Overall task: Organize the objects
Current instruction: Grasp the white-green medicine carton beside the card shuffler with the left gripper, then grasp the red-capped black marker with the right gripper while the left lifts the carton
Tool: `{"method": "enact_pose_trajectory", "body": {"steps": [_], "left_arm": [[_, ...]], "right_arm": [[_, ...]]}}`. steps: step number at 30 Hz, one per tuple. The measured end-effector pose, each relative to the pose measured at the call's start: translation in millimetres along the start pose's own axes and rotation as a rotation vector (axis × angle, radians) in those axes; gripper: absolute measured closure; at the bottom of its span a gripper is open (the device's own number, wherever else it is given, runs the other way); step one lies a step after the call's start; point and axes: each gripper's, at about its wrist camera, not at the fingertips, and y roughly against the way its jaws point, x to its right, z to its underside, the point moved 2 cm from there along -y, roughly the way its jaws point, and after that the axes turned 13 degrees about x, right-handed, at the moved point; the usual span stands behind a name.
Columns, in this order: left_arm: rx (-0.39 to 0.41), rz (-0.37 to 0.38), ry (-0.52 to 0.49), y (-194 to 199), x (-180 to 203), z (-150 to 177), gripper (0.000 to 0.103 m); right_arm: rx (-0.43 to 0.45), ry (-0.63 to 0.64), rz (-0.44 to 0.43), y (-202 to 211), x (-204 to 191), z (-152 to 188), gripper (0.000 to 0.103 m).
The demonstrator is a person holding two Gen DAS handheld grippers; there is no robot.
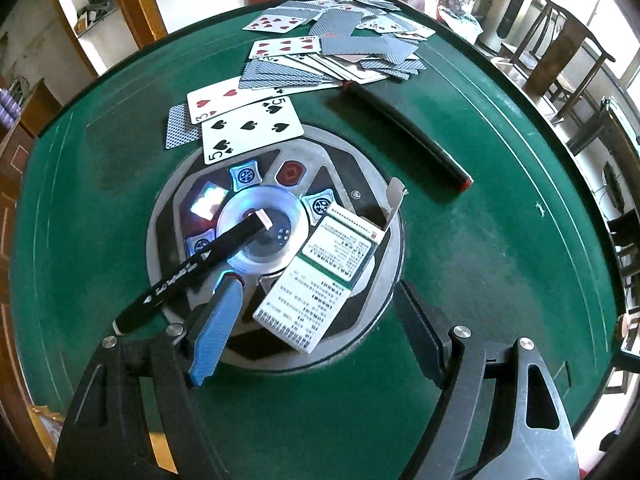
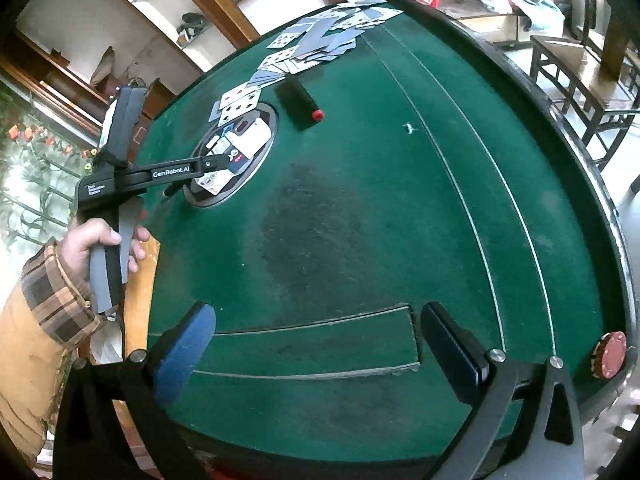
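While your left gripper (image 1: 316, 316) hangs over the round centre console (image 1: 372, 196) of the green table (image 1: 500, 240), its jaws stand spread with nothing between them. Directly ahead of the fingers lies the green-and-white card box (image 1: 320, 276), flap open, contents not visible. A black marker (image 1: 192, 268) lies just left of the box, across the dome. Further ahead, loose playing cards (image 1: 320, 52) lie scattered, a black bar (image 1: 404, 136) beside them. Your right gripper (image 2: 316, 340) is likewise spread over bare felt; a red chip (image 2: 610, 354) sits to its right at the table's rim.

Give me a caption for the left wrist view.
Open left gripper over card box and marker on the table's hub.
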Motion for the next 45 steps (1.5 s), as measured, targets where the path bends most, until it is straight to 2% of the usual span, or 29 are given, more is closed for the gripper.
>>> {"method": "enact_pose_trajectory", "body": {"steps": [9, 10, 11, 13, 16, 19, 26, 28, 31, 38, 45], "left_arm": [[0.023, -0.004, -0.009, -8, 4, -5, 0.025], [0.026, -0.002, -0.006, -8, 5, -5, 0.032], [0.025, 0.002, -0.007, -7, 7, -5, 0.050], [0.016, 0.004, -0.028, -6, 10, -4, 0.070], [0.002, 0.030, -0.039, -2, 17, 2, 0.070], [-0.008, 0.053, 0.001, 8, 18, 18, 0.070], [-0.025, 0.093, 0.092, 49, 22, 73, 0.070], [-0.032, 0.090, 0.135, 58, 22, 91, 0.070], [-0.038, 0.072, 0.181, 68, 21, 106, 0.070], [-0.049, 0.003, 0.266, 81, 10, 120, 0.070], [-0.061, -0.035, 0.304, 87, 12, 131, 0.070]], "right_arm": [[0.006, -0.009, 0.017, 3, 7, -3, 0.000], [0.007, -0.012, 0.017, 3, 8, -3, 0.000], [0.007, -0.014, 0.017, 3, 10, -3, 0.000], [0.005, -0.022, 0.019, 3, 12, -3, 0.000], [-0.004, -0.032, 0.023, 0, 14, -5, 0.000], [-0.008, -0.035, 0.018, -4, 15, -11, 0.000], [-0.024, 0.051, 0.009, -30, 3, -44, 0.001], [-0.028, 0.081, 0.004, -43, -2, -58, 0.006], [-0.028, 0.155, 0.017, -67, -15, -84, 0.019], [-0.029, 0.290, 0.043, -149, -49, -142, 0.052], [-0.041, 0.284, 0.117, -220, -52, -172, 0.067]]}}
